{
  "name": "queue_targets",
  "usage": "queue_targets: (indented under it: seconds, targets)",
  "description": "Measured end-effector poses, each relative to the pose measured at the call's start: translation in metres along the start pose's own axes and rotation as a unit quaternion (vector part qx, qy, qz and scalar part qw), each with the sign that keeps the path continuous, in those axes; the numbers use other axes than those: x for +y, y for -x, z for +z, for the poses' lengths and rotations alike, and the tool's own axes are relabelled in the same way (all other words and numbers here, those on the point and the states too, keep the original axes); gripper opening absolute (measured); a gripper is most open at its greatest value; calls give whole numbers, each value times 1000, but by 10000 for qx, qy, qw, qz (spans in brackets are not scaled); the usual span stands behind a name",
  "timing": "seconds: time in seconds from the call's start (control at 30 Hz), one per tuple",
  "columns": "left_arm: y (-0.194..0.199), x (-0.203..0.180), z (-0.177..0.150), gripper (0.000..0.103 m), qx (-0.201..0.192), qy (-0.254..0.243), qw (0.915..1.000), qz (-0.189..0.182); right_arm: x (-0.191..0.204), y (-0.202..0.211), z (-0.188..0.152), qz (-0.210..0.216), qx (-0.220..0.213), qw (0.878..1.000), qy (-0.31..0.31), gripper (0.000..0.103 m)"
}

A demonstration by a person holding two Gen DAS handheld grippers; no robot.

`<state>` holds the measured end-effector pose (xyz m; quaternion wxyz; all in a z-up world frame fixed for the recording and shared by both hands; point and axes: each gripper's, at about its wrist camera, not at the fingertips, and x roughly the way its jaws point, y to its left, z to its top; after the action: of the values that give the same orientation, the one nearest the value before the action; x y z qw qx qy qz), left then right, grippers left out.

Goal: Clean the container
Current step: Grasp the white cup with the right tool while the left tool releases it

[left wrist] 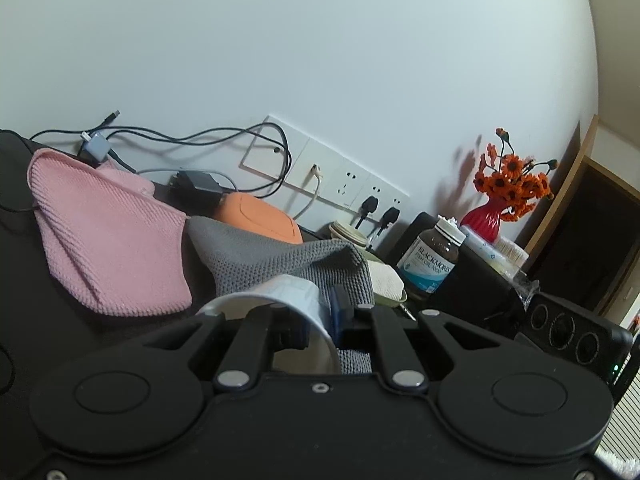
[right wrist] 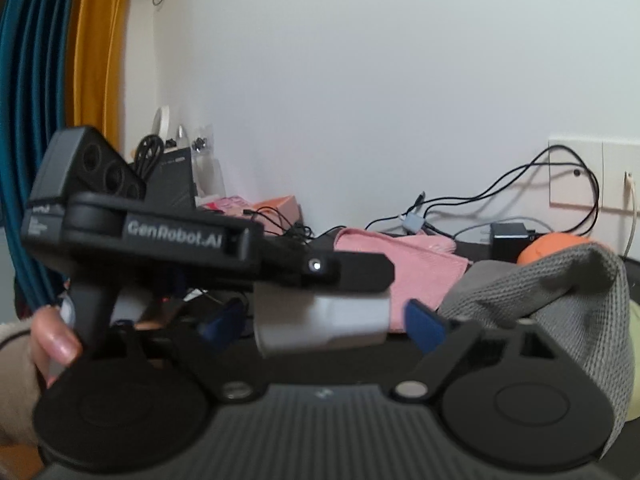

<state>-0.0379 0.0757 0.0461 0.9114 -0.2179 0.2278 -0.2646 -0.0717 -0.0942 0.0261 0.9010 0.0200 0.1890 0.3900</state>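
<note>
1. Two grippers meet at the white container [right wrist: 320,326], lower centre of the right wrist view, lying crosswise.
2. Left gripper [left wrist: 326,320] pinches its rim.
3. Right gripper [right wrist: 324,322] is spread, straddling it, nearer the grey cloth [right wrist: 560,292].

Two cloths out there: one pink cloth [left wrist: 108,236], one grey cloth [left wrist: 280,264]. One white container [left wrist: 296,300]. One brown supplement bottle [left wrist: 434,258], one red vase [left wrist: 482,222] of orange flowers, and two black plugs [left wrist: 370,204] in the wall sockets.

left gripper [left wrist: 320,320] clamps white cup [left wrist: 296,300] rim | grey cloth [left wrist: 280,264] behind | pink cloth [left wrist: 108,232] left
</note>
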Motion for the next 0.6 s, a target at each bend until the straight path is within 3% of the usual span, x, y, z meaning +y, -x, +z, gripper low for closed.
queue_targets:
  seconds: [0.13,0.23,0.3,0.37,0.43,0.5,0.57,0.6]
  targets:
    - [-2,1,0,13,50,-7,10000,-26,-5,-1,-2,-106,51,9998,-150,65]
    - [-1,-1,-1,28,35,-58,10000,2,-8,0,-4,-338,28,9994,-98,65]
    - [0,-1,-1,44,0,-88,10000,37,-10,1,-4,-538,21,9985,-25,65]
    - [2,-3,-1,45,-63,-166,9998,81,-14,0,-3,-746,53,9972,-17,65]
    - [5,-6,-1,47,-192,-259,9993,169,-18,1,-4,-1006,106,9949,12,65]
    - [11,-7,1,57,-372,-295,9986,254,-24,4,-5,-1138,169,9933,-91,65]
    - [19,-7,3,58,-708,-292,9961,427,-31,5,-6,-1190,236,9921,-303,65]
    - [24,-8,4,63,-926,-301,9937,558,-34,6,-6,-1180,278,9917,-422,65]
